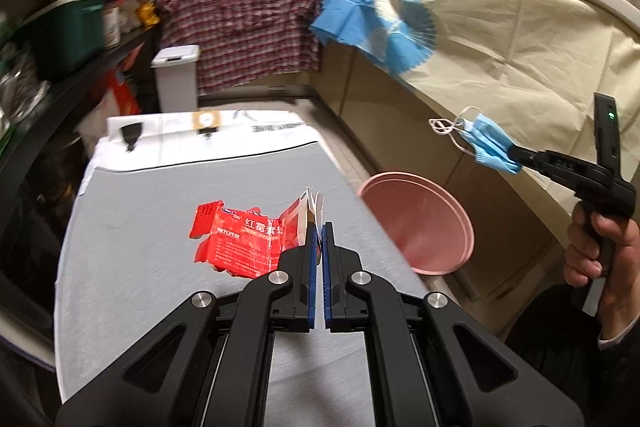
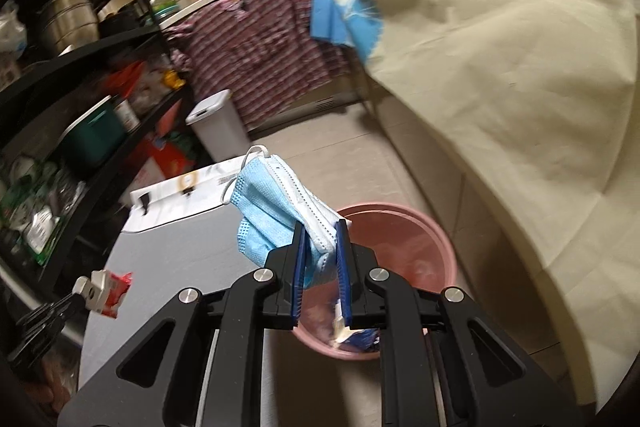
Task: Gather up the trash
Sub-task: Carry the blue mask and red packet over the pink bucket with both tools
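Note:
My left gripper (image 1: 319, 227) is shut on a torn red carton (image 1: 244, 241) and holds it just over the grey table (image 1: 160, 227). The carton also shows in the right wrist view (image 2: 114, 293), at the left gripper's tip. My right gripper (image 2: 320, 227) is shut on a crumpled blue face mask (image 2: 272, 211), held in the air above the pink bin (image 2: 432, 239). In the left wrist view the mask (image 1: 486, 143) hangs from the right gripper (image 1: 520, 157), above and right of the pink bin (image 1: 424, 227). Some trash lies in the bin's bottom.
A white bag (image 1: 200, 135) lies at the table's far end. A white pedal bin (image 1: 176, 75) stands by the black shelves (image 1: 60, 59). A cream cloth (image 1: 500, 39) and a plaid shirt (image 1: 248, 15) hang over the counter fronts.

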`<control>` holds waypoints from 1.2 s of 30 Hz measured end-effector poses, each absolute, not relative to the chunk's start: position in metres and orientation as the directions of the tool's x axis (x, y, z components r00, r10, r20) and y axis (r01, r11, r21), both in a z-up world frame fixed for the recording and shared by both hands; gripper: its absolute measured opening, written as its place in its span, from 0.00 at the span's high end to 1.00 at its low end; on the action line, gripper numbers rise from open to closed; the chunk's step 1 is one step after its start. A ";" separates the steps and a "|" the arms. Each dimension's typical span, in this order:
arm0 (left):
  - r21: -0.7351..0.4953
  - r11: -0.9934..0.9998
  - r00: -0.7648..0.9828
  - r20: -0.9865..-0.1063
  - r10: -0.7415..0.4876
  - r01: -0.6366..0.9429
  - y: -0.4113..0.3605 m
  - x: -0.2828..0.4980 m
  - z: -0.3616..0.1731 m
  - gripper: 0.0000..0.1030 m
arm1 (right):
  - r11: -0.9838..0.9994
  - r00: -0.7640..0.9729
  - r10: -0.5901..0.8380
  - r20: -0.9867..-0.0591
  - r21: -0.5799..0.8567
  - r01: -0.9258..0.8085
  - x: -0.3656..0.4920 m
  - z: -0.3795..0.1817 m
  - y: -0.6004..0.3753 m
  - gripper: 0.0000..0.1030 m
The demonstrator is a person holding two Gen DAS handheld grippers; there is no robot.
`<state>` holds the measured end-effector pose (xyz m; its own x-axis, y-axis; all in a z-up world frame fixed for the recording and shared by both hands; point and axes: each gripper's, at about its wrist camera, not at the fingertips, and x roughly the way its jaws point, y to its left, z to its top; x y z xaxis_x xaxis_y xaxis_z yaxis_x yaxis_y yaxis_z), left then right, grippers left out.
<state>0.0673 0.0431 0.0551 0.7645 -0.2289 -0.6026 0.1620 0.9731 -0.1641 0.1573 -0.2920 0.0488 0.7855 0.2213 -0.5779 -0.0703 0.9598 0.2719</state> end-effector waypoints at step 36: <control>-0.220 0.880 0.650 -0.604 -0.461 0.420 -0.115 0.177 0.025 0.98 | 0.964 0.792 0.118 -0.599 0.259 0.052 0.211 0.010 -0.323 0.85</control>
<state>0.1766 -0.1149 0.0251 0.6502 -0.4611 -0.6039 0.4200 0.8804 -0.2200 0.2108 -0.3227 0.0097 0.7919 0.1180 -0.5992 0.0524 0.9644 0.2593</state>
